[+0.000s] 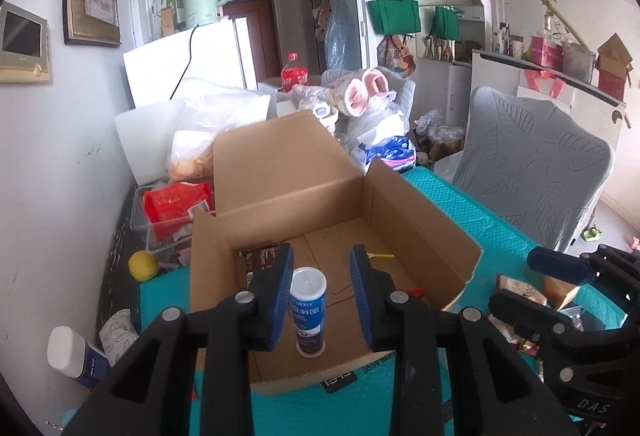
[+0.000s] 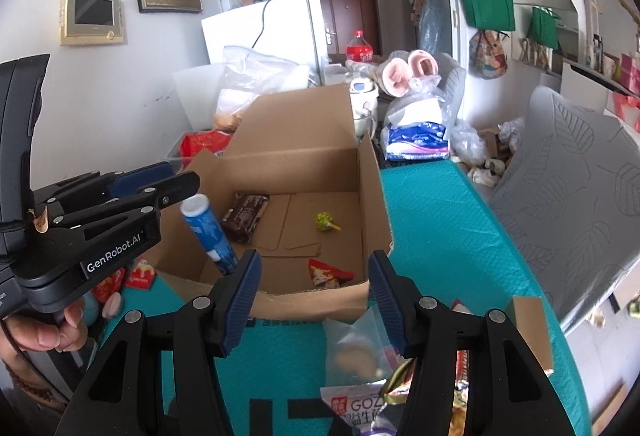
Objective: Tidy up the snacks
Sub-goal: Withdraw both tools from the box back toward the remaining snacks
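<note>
Inside the box (image 1: pixel 420 220), your left gripper (image 1: pixel 320 300), fingers spread, is releasing the tube (image 1: pixel 308 312); right gripper (image 2: pixel 314 300), spread too, is probably reaching next for the packets (image 2: pixel 356 400).

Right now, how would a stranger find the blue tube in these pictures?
Look for the open cardboard box on the teal mat. At its near left corner, between the left tongs, stands the tube. Alone among the flat packets there, it is a cylinder, blue with a white cap.

"GenRobot.AI" is printed in white on the left gripper (image 2: pixel 176 192) body. "GOZ" reads on a white snack packet (image 2: pixel 352 406). "DAS" appears on the right gripper (image 1: pixel 560 268).
</note>
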`<control>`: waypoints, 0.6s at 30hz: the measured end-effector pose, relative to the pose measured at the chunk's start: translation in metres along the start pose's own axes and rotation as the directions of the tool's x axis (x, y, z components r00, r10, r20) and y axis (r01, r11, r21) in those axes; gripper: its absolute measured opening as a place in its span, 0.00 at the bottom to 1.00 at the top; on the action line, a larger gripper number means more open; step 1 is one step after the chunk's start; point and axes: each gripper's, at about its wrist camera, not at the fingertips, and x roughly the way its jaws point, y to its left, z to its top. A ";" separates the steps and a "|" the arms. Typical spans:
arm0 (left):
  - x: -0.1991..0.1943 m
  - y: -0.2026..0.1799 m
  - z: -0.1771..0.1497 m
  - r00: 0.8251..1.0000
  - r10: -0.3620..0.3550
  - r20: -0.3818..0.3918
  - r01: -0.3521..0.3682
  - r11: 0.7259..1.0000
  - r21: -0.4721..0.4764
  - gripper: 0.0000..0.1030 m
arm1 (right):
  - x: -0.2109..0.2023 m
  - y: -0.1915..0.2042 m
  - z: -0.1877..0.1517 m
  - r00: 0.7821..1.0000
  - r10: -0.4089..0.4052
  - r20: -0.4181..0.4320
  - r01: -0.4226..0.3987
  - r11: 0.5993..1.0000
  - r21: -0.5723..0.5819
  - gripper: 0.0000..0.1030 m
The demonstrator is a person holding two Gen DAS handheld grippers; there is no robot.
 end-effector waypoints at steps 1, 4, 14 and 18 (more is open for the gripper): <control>-0.005 -0.002 0.001 1.000 -0.004 0.007 0.004 1.000 0.004 0.28 | -0.005 0.001 0.000 1.000 -0.004 0.006 0.004 1.000 -0.003 0.54; -0.018 -0.008 0.002 0.999 -0.023 0.029 0.022 1.000 0.020 0.28 | -0.019 0.001 -0.002 1.000 -0.015 0.024 0.015 1.000 -0.001 0.54; -0.044 -0.037 -0.014 0.988 -0.154 0.004 0.153 0.987 0.050 0.28 | -0.068 -0.003 -0.016 0.994 -0.085 0.065 0.085 0.996 0.003 0.54; -0.046 -0.053 -0.028 0.981 -0.191 -0.024 0.193 0.977 0.087 0.28 | -0.083 -0.006 -0.029 0.991 -0.117 0.059 0.116 0.993 0.015 0.54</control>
